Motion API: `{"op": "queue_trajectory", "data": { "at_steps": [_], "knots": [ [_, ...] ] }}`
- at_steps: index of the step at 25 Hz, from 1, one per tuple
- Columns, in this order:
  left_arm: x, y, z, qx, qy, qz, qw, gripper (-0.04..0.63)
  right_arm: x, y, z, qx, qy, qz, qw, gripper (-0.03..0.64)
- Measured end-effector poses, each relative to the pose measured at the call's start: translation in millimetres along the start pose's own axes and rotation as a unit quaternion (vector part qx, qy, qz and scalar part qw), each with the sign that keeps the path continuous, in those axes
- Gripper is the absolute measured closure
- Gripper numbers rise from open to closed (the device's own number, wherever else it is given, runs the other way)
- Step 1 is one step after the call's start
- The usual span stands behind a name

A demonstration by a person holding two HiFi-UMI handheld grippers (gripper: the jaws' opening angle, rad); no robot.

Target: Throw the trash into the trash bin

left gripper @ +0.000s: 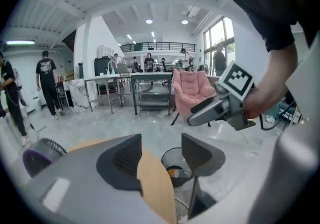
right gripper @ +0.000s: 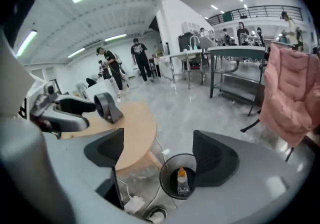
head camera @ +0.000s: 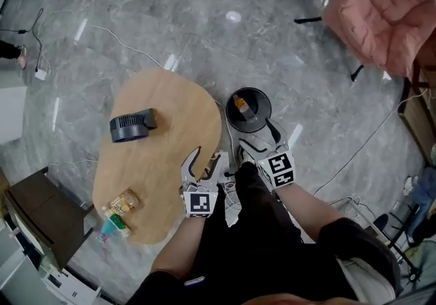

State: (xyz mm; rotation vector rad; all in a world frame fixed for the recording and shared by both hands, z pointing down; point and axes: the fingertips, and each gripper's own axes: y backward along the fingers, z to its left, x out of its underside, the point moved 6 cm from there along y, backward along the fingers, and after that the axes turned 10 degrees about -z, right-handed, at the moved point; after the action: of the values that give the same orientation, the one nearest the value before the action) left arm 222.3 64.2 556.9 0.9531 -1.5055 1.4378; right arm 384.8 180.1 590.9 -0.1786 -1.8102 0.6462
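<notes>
Trash point(head camera: 123, 204) at near-left edge of table point(head camera: 170, 109), well left of left gripper point(head camera: 208, 158), farther from right gripper point(head camera: 255, 150) by trash bin point(head camera: 248, 94); both spread, empty.

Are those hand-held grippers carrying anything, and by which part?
Nothing is held. The left hand-held gripper and right hand-held gripper both have open, empty jaws; the bottle sits in the trash bin.

An open-plan workshop hall: metal workbenches point(left gripper: 152, 75) beside the pink armchair point(left gripper: 192, 90), mezzanine railing point(left gripper: 157, 45) above it, marble floor point(head camera: 204, 18) below.
</notes>
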Motion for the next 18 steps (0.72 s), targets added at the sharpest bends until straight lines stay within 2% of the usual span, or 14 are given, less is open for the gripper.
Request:
{"op": "queue_trajectory", "data": {
  "at_steps": [5,8,10,16,18],
  "knots": [
    [-72.6,2.9,-4.6,-0.014,-0.007,-0.054,0.9984,0.331,-62.4,48.4,13.5,-0.020,-0.008,-0.040,0.999,0.193],
    [-105.2,19.9,-16.2,-0.029,-0.025,-0.058,0.9976,0.328,-91.7,75.4,25.5,-0.048,-0.020,-0.055,0.997,0.204],
    [-125.1,36.8,-19.8,-0.050,-0.029,-0.064,0.9963,0.328,-113.4,92.9,36.6,-0.073,-0.009,-0.064,0.995,0.212],
    [-149.3,102.5,-8.6,-0.123,-0.047,-0.068,0.9890,0.328,-161.0,110.5,81.6,-0.143,0.029,-0.088,0.985,0.218],
    [-145.0,120.8,0.0,-0.141,-0.032,-0.079,0.9864,0.327,-169.7,104.7,102.8,-0.168,0.046,-0.097,0.980,0.219]
  ]
}}
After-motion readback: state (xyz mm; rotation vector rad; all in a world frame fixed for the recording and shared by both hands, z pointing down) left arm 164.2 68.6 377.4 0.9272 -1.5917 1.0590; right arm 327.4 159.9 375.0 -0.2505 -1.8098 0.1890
